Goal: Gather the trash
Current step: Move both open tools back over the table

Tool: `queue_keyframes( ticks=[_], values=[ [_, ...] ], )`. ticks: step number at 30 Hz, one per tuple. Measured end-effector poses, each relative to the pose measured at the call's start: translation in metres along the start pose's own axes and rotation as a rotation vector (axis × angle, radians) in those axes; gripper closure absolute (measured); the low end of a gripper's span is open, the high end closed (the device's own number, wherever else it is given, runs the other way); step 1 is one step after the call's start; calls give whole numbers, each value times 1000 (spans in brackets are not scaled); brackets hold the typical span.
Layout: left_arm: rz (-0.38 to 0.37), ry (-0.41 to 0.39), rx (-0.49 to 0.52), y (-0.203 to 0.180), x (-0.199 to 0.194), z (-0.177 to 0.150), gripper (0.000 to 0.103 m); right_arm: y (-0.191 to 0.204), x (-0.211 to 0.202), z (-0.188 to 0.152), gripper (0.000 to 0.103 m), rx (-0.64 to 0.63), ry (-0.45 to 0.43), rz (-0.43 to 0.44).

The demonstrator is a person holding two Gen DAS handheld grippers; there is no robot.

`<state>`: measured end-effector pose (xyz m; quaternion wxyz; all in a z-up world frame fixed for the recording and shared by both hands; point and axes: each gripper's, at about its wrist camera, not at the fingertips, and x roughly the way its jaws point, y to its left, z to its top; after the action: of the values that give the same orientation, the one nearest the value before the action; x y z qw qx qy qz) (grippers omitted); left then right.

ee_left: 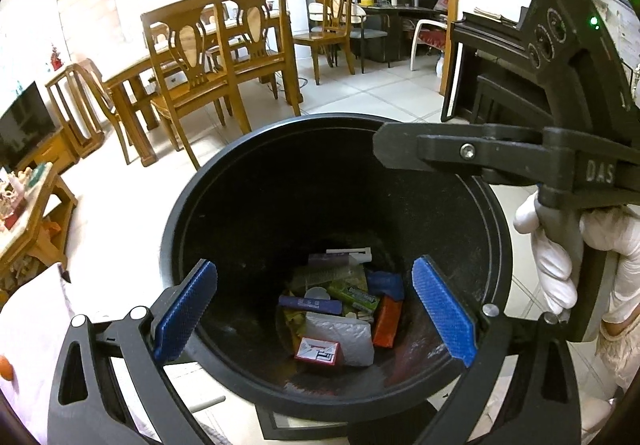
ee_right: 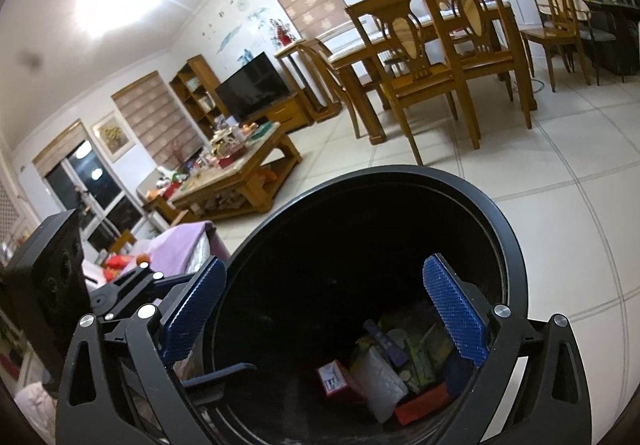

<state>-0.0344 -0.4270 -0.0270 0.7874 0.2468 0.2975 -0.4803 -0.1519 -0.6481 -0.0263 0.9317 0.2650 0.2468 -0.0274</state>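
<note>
Round black plastic trash bin (ee_left: 188, 201) stands on the pale tiled floor (ee_left: 372, 93), wrappers and small boxes piled at its bottom: red-and-white carton (ee_left: 318, 351), white padded pouch (ee_left: 344, 337), orange packet (ee_left: 387, 323), green pack (ee_left: 354, 295). Left tool (ee_left: 316, 309) is released, blue pads spread over the bin mouth, nothing between. Right tool (ee_right: 326, 315) likewise released and empty above the bin, gripped by a white-gloved hand (ee_left: 560, 265).

Left gripper (ee_left: 316, 313) pointed steeply down, jaws wide apart, nothing between its blue pads (ee_left: 186, 311). Right gripper (ee_right: 324, 319) tilted down less, jaws also spread, empty. White-gloved hand (ee_left: 560, 257) gripped right gripper's handle.
</note>
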Motion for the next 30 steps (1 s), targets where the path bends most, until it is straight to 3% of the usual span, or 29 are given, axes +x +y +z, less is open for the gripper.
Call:
queue_keyframes(
  ticks=[14,22,30],
  values=[
    [61,-51,-85,59,-51,-31,5,50,24,-8,6,-34,51,15],
    [176,-77,-291,156,-96,-74,5,115,63,-18,6,-133,160,74],
    [303,-86,-495,259,-141,-124,5,226,110,-45,6,-351,269,158]
  ],
)
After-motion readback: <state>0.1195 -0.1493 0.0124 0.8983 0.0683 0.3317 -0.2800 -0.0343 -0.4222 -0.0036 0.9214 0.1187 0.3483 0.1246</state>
